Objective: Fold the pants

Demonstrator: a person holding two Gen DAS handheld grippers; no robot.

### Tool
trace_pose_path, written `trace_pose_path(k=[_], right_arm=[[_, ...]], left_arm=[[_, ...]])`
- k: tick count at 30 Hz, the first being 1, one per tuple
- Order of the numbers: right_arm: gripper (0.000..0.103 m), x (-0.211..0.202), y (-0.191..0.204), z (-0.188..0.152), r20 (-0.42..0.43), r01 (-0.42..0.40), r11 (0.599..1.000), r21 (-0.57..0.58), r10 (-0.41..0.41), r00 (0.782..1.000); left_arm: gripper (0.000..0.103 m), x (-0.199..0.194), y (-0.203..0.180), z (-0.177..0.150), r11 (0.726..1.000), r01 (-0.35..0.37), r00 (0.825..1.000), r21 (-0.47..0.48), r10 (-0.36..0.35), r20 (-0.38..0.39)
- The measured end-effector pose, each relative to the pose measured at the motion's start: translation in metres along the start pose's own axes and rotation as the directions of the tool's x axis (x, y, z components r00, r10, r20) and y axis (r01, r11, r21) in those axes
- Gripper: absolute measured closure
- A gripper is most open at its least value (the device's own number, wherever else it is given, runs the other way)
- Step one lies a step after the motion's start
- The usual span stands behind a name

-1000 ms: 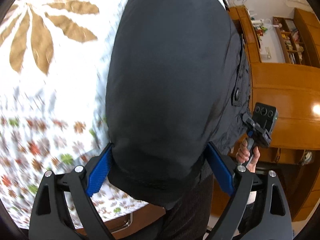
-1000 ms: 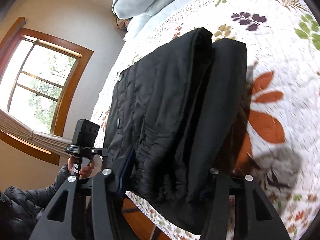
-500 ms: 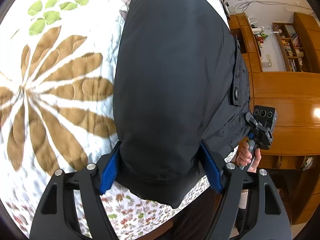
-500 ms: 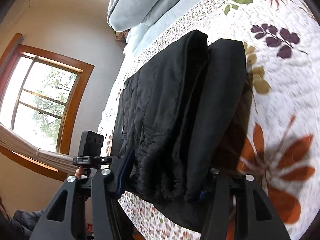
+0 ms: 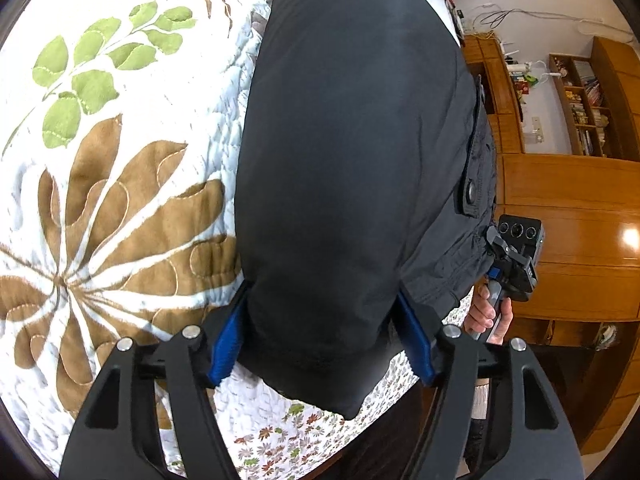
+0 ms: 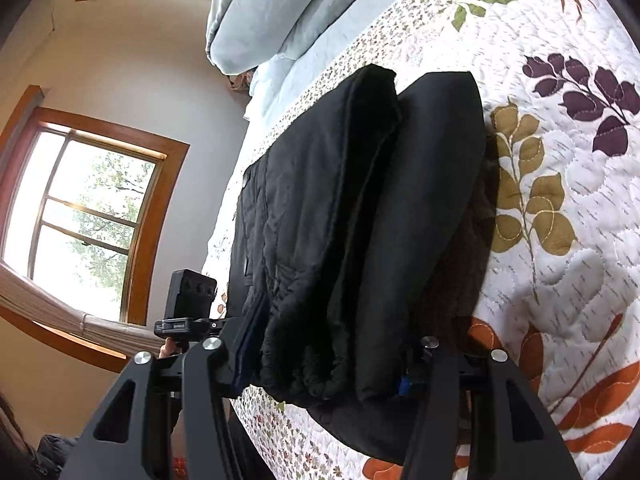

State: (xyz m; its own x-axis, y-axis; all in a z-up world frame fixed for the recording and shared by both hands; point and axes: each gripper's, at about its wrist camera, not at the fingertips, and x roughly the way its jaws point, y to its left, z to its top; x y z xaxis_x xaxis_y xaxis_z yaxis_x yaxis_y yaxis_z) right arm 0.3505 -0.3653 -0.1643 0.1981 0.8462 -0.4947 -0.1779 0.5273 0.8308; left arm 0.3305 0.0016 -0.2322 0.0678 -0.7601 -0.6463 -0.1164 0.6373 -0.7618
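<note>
Black padded pants (image 5: 352, 152) lie folded into a thick stack on a white quilt (image 5: 120, 160) printed with leaves. My left gripper (image 5: 324, 344) is shut on one end of the stack, its blue pads (image 5: 226, 344) pressing both sides. My right gripper (image 6: 328, 372) is shut on the other end of the pants (image 6: 360, 220), gripping several bunched layers. Each gripper shows in the other's view, beside the stack, the right one (image 5: 516, 260) and the left one (image 6: 188, 308).
The bed edge runs under both grippers. Pale blue pillows (image 6: 280, 12) lie at the head of the bed. A window (image 6: 80, 216) is on the wall at the left. Wooden cabinets and shelves (image 5: 568, 200) stand beyond the bed.
Both grippers have carried the folded pants farther onto the bed, so the quilt pattern has slid beneath them. The stack has settled lower on the quilt. Both grips are unchanged.
</note>
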Motion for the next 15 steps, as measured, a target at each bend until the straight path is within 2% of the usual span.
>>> trace_pose_path(k=[6, 8, 10, 12, 15], right_arm=[[0.05, -0.004, -0.006, -0.008, 0.0, 0.011, 1.0, 0.001, -0.011, 1.0], [0.047, -0.003, -0.01, -0.009, -0.001, 0.021, 1.0, 0.013, -0.021, 1.0], [0.037, -0.003, -0.013, -0.008, -0.004, 0.024, 0.999, 0.03, -0.024, 1.0], [0.033, -0.009, -0.015, -0.012, -0.005, 0.052, 0.998, 0.035, -0.052, 0.999], [0.028, -0.022, -0.021, -0.019, 0.0, 0.064, 0.996, 0.062, -0.064, 0.998]], left_arm=[[0.028, -0.001, -0.007, -0.003, 0.999, -0.03, 0.999, 0.021, 0.03, 0.012], [0.024, -0.001, -0.005, -0.004, 0.999, -0.036, 0.999, 0.02, 0.036, 0.02], [0.019, -0.003, -0.004, -0.005, 0.999, -0.039, 0.999, 0.01, 0.039, 0.031], [0.015, -0.003, -0.006, -0.008, 0.999, -0.047, 0.998, 0.02, 0.047, 0.044], [0.014, -0.008, -0.002, -0.01, 0.998, -0.051, 0.997, 0.023, 0.05, 0.056]])
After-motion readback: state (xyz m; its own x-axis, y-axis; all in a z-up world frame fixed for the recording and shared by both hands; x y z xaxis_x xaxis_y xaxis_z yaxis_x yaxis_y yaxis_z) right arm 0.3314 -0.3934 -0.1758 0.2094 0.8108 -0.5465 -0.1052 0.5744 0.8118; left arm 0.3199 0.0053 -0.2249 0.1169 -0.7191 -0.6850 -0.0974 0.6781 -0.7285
